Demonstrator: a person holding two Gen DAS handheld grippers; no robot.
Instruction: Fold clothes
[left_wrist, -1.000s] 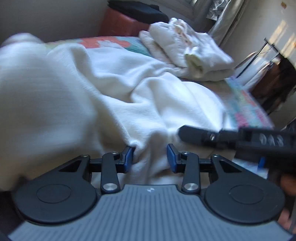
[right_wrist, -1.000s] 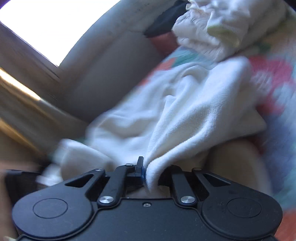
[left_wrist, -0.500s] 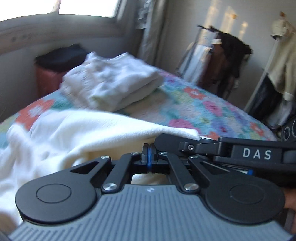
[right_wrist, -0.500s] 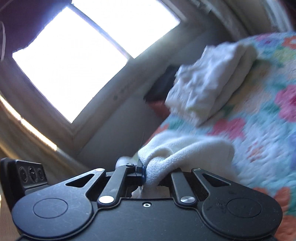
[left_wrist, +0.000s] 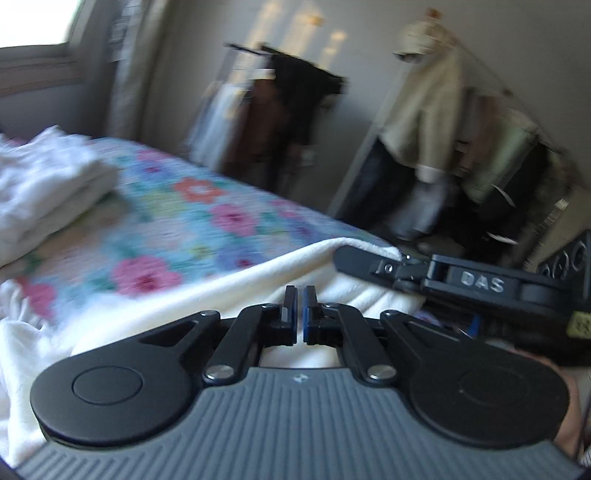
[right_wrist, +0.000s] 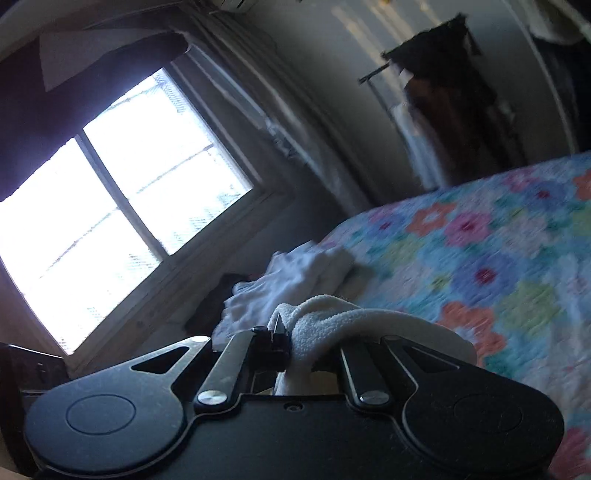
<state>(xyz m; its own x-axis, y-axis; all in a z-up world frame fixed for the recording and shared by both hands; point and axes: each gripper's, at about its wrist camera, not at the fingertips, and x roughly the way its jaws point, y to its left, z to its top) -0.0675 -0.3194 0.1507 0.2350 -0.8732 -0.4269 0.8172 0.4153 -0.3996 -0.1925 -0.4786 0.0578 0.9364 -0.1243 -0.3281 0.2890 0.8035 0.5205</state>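
Note:
A cream fleece garment (left_wrist: 177, 310) hangs lifted above the floral bedspread (left_wrist: 192, 218), its top edge stretched between my two grippers. My left gripper (left_wrist: 299, 308) is shut with its blue pads together; the cloth lies right under and behind them, and a thin bit looks pinched. My right gripper (left_wrist: 369, 263) comes in from the right, holding the far corner of that edge. In the right wrist view the right gripper (right_wrist: 295, 334) is shut on a bunched fold of the garment (right_wrist: 332, 314), which drapes over and hides its right finger.
A folded stack of white clothes (left_wrist: 48, 184) (right_wrist: 299, 269) sits at the far side of the bed near the window (right_wrist: 110, 206). Clothes racks with dark garments (left_wrist: 291, 114) and a pale coat (left_wrist: 424, 110) stand beyond the bed against the wall.
The left jaws closed around a fold of the garment. Both grippers rose and swung away from the bed surface, pulling the cloth up and drawing its edge taut between them.

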